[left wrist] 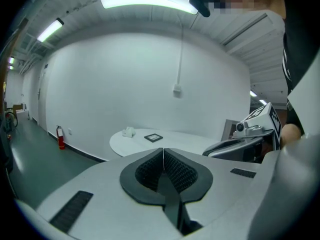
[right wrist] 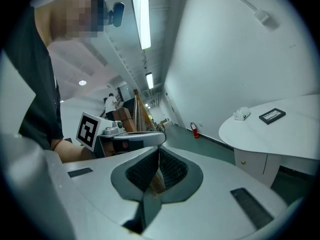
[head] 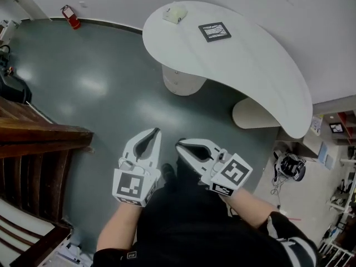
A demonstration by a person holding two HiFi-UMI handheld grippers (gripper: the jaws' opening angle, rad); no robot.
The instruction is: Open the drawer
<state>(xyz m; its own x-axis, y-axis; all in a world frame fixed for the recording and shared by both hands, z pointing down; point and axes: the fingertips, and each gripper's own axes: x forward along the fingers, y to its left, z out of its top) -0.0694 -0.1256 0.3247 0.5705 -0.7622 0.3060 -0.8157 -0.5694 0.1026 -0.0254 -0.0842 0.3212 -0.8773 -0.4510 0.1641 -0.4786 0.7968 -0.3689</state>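
Observation:
A white curved table (head: 250, 65) stands ahead on a round white pedestal cabinet (head: 181, 82). The right gripper view shows the cabinet's front (right wrist: 257, 165) with a small knob, closed. Both grippers hang in the air close to the person's body, well short of the table. My left gripper (head: 155, 131) is shut with nothing in it; in its own view the pads (left wrist: 163, 151) meet. My right gripper (head: 179, 144) sits beside it, also shut and empty, jaws together (right wrist: 159, 149). Each gripper shows in the other's view, the right one (left wrist: 240, 144) and the left one (right wrist: 135, 136).
On the table lie a small white object (head: 174, 14) and a black framed square (head: 214, 31). A red fire extinguisher (head: 70, 16) stands by the far wall. Dark wooden furniture (head: 33, 149) is at the left, shelves and cables (head: 292, 167) at the right. Grey-green floor (head: 105, 88) lies between.

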